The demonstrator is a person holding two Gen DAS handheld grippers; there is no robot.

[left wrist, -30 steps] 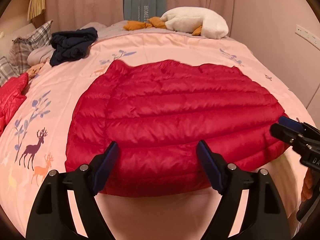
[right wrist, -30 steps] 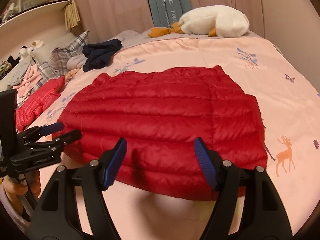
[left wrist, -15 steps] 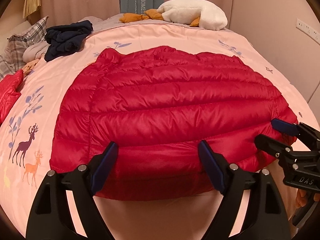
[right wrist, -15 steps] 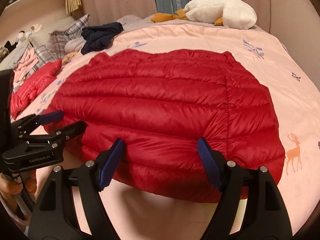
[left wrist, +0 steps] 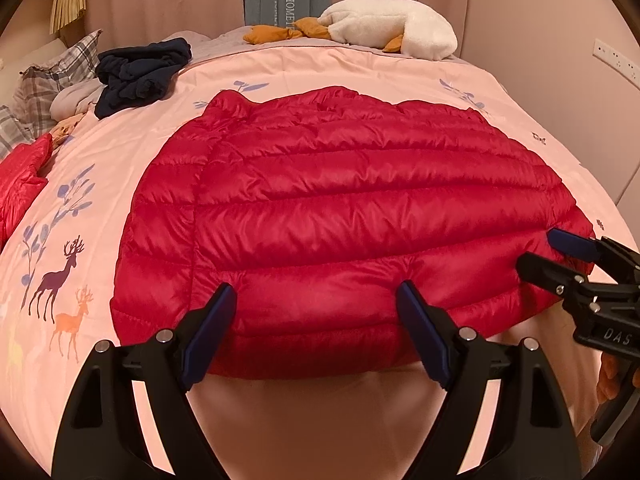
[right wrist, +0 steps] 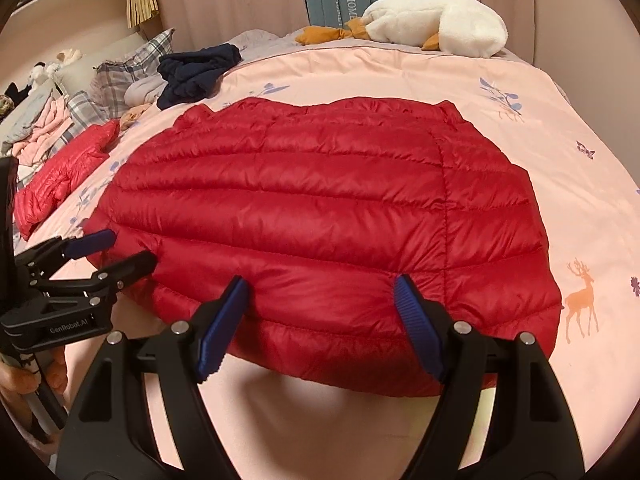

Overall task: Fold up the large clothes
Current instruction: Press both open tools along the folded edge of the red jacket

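Red quilted down jacket (left wrist: 352, 216) lies spread flat on the bed (left wrist: 360, 68), on a pink cover printed with deer and leaves. Its near hem faces both cameras.

Left hand-held gripper (left wrist: 316, 316): jaws spread wide, blue pads over the near hem at 6 o'clock of the jacket. Nothing is clamped between them; contact with the fabric cannot be confirmed.

Right hand-held gripper (right wrist: 320, 304): jaws likewise apart and gripping nothing, poised over the near hem. In the left wrist view it appears at 3 o'clock, by the jacket's right edge.

Other items: dark navy garment (left wrist: 140, 74) bunched at 10 o'clock on the bed; second red garment (right wrist: 60, 180) at 9 o'clock near the bed's edge; white plush toy (left wrist: 392, 26) at 12 o'clock, by the curtains.
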